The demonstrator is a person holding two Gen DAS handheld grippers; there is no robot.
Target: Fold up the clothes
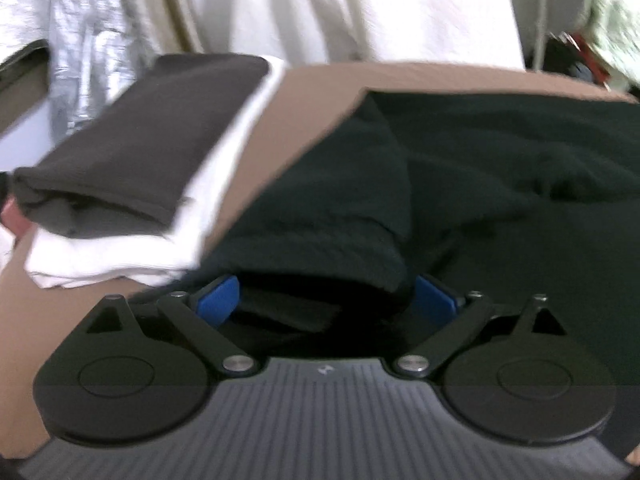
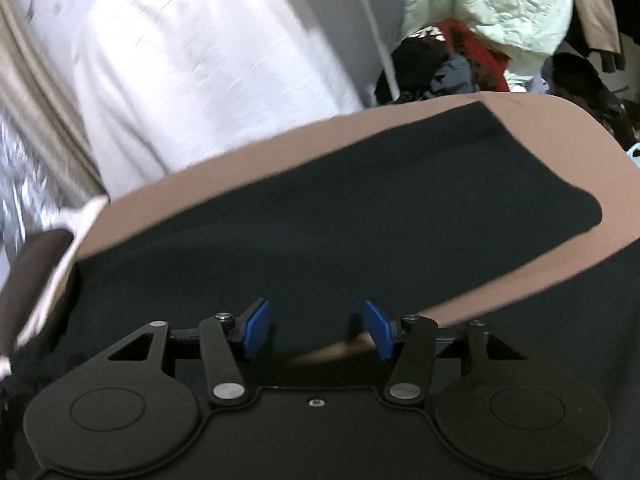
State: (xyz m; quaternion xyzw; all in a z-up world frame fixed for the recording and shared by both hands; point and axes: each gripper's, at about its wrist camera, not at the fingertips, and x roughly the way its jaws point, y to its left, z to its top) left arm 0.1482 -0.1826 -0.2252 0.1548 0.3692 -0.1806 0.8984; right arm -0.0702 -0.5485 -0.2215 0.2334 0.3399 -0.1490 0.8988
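Two hand-held grippers w/ blue pads work over a dark, near-black knit garment (image 2: pixel 340 232) spread on a smooth tan-brown tabletop (image 2: pixel 520 120). Left gripper (image 1: pixel 326 302): jaws spread wide, w/ a rolled or doubled-over sleeve-like part of the garment bunched between the pads; whether the pads actually pinch it can't be told. Right gripper (image 2: pixel 316 330): jaws parted, nothing between them, hovering just above the garment's near edge, where a sliver of table shows.

Garment lies mostly flat across the table; in the right wrist view a long dark panel runs diagonally toward the far right corner, and a strip of bare table separates it from more dark cloth at the right edge.

Judgement: a fold looks underway at the left side, where cloth is already doubled over. Next move likely calls for the left jaws to close on that bunched part, and the right to take a matching edge, so both lift evenly.

At the table's left, a folded stack: dark grey-brown garment (image 1: pixel 132 136) atop folded white cloth (image 1: pixel 120 256), just beside the black one. Behind: pale curtain (image 2: pixel 192 64), crinkled silver foil-like sheet (image 1: pixel 80 40), and a heap of mixed clothes (image 2: pixel 460 60) at far right. Both views are motion-blurred.
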